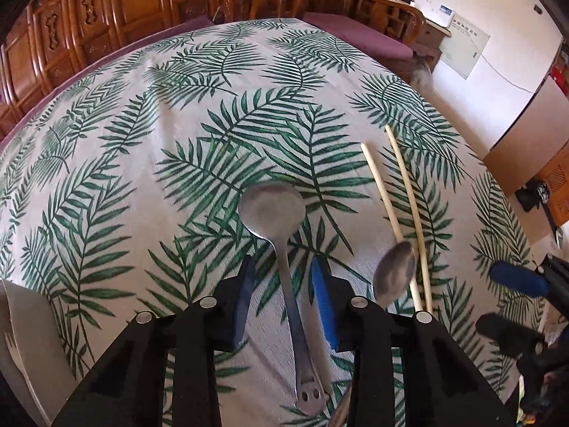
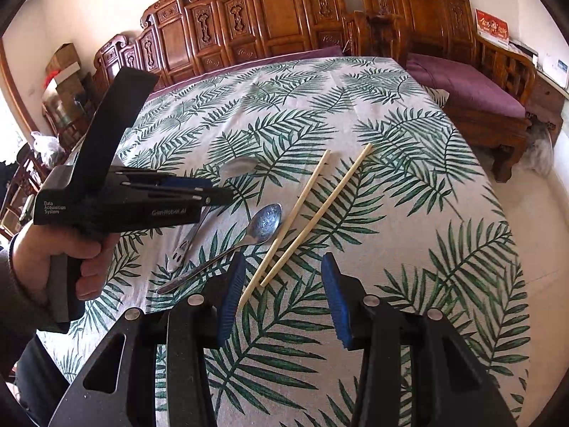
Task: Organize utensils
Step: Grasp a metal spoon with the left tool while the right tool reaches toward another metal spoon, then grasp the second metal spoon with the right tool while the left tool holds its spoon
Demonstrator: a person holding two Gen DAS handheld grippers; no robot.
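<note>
A large stainless-steel serving spoon [image 1: 281, 245] with a round bowl and a flat handle pierced by two holes lies on a table draped in a white cloth printed with green palm fronds [image 1: 142, 142]. Its bowl points toward the far side of the table. The left gripper [image 1: 284, 277], black with blue-padded fingers, is lowered over the handle, one pad on either side. A sliver of cloth shows between each pad and the handle, so the jaws are not gripping the spoon.

Just right of it lies a smaller steel teaspoon [image 1: 393, 274], its bowl touching the nearer of two pale wooden chopsticks [image 1: 409, 213]. The chopsticks lie side by side, angled away, nearly meeting at their near tips. At the lower left edge of the left wrist view sits part of a white plate [image 1: 32, 327].

In the right wrist view, the right gripper [image 2: 282, 297] hovers above the near tips of the chopsticks with its jaws parted and nothing between them. A person's hand [image 2: 67, 252] holds the left gripper's handle at the left.

Behind the table stand carved wooden benches [image 2: 284, 10] with purple cushions [image 2: 462, 82], against a cream wall.
</note>
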